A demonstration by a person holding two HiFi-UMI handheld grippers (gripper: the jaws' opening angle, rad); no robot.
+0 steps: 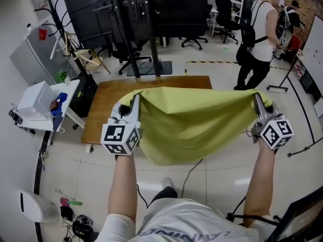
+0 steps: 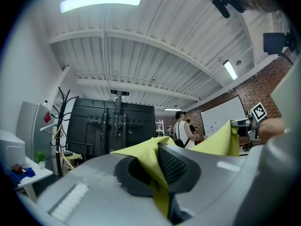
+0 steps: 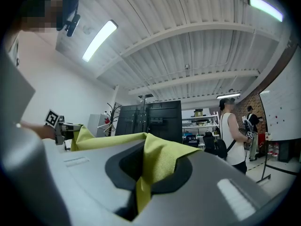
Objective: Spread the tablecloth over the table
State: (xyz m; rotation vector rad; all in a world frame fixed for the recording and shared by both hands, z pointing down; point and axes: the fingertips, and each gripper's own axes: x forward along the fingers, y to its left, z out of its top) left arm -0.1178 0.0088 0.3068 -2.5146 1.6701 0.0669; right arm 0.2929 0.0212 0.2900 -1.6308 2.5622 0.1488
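The wooden table (image 1: pixel 98 110) lies ahead of both tongs and lower than them, and its near part is hidden behind the cloth. The yellow-green tablecloth (image 1: pixel 192 125) hangs in the air between the two tongs. Its top edge runs from one to the other, and the rest sags in a loose belly below them, in front of the table's near edge. Whether it touches the table cannot be told. The left tongs (image 1: pixel 135 101) are closed tight on the cloth's upper left corner, with fabric pinched between the jaws and bunched over them. The right tongs (image 1: pixel 256 99) are clamped the same way on the upper right corner. The two stand well apart, pointing about level and away from the person.
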